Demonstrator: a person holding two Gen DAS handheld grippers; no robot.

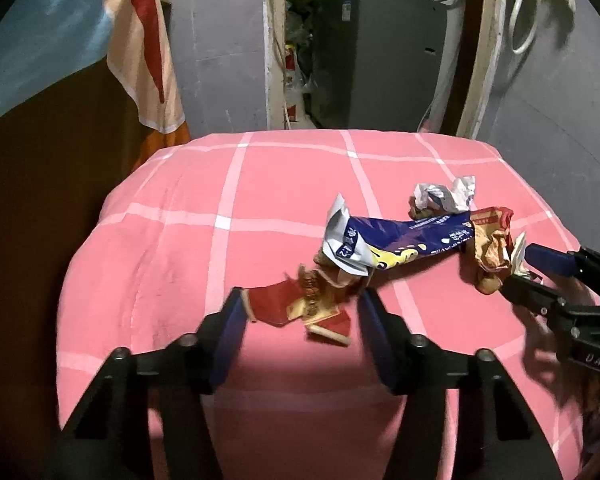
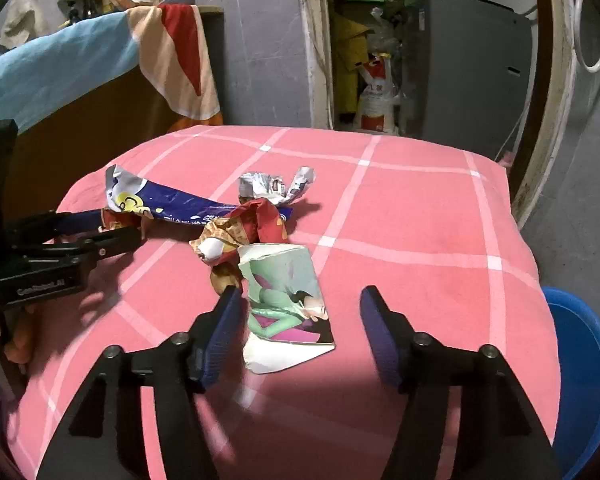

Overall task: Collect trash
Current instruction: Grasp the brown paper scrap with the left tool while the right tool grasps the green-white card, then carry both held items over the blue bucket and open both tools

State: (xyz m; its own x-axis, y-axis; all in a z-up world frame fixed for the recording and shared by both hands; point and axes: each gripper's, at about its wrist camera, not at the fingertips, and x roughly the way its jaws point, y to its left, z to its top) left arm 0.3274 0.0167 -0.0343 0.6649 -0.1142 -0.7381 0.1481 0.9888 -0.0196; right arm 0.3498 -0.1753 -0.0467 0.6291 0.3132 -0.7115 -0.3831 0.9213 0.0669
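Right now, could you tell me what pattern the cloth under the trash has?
Pink cloth with a white grid, clearest in the right wrist view.

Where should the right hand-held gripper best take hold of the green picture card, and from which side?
Probably the near, white-edged end of the green picture card. It curls up off the pink cover and lies between the open fingers of the right hand-held gripper. Come straight forward, low, closing across its width.
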